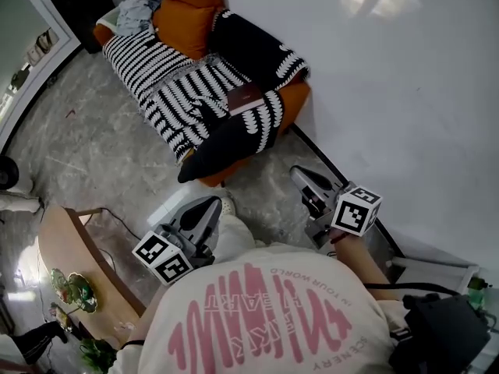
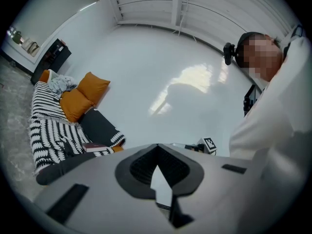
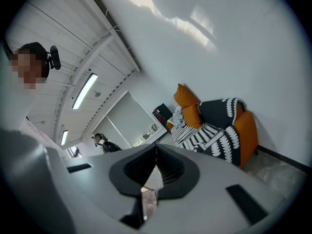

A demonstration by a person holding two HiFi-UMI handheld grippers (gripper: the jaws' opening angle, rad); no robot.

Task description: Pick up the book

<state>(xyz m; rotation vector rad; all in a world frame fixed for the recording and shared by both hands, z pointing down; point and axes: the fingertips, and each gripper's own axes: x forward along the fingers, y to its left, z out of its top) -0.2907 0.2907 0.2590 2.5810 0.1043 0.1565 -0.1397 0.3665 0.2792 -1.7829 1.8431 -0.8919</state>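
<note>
A dark red book (image 1: 245, 97) lies on the black-and-white striped blanket (image 1: 179, 84) of an orange sofa (image 1: 295, 98) against the white wall. The left gripper view shows the book (image 2: 93, 147) small and far off at the left. Both grippers are held in front of the person's body, several steps short of the sofa. My left gripper (image 1: 210, 205) points toward the sofa's near end, its jaws shut and empty (image 2: 157, 146). My right gripper (image 1: 300, 176) is close to the wall, also shut on nothing (image 3: 156, 145). The sofa (image 3: 214, 126) fills the middle right of the right gripper view.
Two orange cushions (image 1: 187, 10) and a black throw (image 1: 226, 142) lie on the sofa. A rounded wooden table (image 1: 66, 255) with a green dish (image 1: 78, 291) stands at the lower left. A black cabinet (image 1: 78, 2) stands beyond the sofa. Grey marbled floor (image 1: 93, 146) lies between.
</note>
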